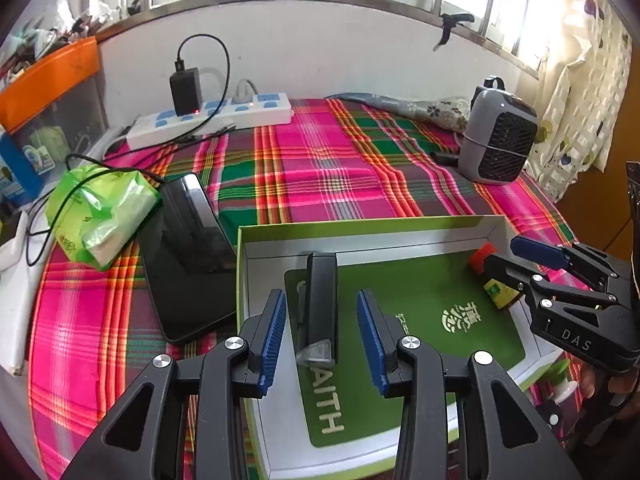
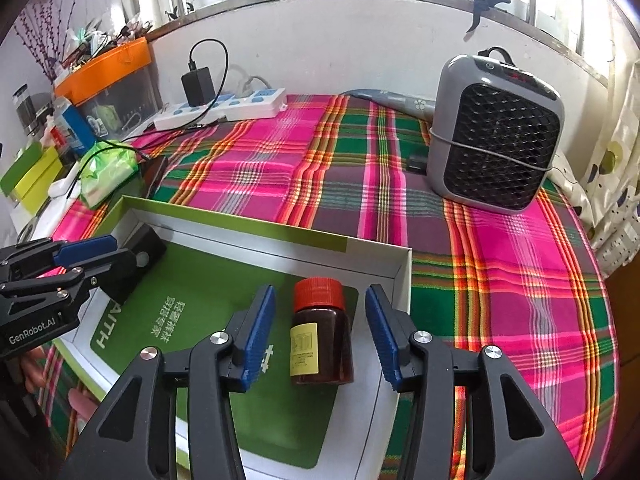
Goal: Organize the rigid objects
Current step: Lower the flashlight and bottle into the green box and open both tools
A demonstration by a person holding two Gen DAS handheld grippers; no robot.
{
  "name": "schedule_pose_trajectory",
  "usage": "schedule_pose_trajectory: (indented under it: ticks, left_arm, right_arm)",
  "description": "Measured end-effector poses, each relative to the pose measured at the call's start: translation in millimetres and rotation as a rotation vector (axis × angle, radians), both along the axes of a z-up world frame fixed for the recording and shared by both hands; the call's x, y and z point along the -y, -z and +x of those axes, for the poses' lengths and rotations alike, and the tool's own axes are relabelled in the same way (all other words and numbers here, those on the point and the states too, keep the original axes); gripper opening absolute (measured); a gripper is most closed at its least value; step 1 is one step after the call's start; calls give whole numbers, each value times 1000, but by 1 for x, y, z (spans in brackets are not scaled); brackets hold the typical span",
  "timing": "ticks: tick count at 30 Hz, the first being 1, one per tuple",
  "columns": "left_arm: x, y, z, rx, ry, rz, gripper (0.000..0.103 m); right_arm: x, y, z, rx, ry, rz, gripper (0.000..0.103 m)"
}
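Plaid cloth tabletop (image 2: 500, 248) under a barred window.
Glossy box (image 2: 376, 254) at 6 o'clock; both jaws apart, around amber bottle (image 2: 322, 340) and black bar (image 1: 322, 304).

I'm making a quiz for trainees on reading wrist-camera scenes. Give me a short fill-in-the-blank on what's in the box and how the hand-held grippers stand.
1. The brown bottle lying in the box has a cap coloured ____.
2. Both hand-held grippers, left and right, have their jaws ____, pads clear of the things between them.
3. The black device lies on the box's ____ insert.
4. The phone lies ____ the box, on the plaid cloth.

Missing words: red; open; green; outside
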State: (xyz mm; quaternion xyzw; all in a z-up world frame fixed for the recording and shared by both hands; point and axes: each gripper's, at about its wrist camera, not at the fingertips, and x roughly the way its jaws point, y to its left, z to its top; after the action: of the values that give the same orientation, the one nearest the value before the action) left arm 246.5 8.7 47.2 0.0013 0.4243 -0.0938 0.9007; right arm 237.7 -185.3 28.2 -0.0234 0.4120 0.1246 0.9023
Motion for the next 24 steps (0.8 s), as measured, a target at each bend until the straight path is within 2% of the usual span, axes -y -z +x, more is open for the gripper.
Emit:
schedule_pose_trajectory:
  ticks: [14, 24]
  left_arm:
    - [-1, -16, -41, 33, -2, -15, 36]
    - [-7, -18, -77, 48, -17, -46, 36]
  right_arm:
    - [3, -20, -28, 45, 14, 22, 48]
    - [10, -30, -62, 75, 26, 47, 48]
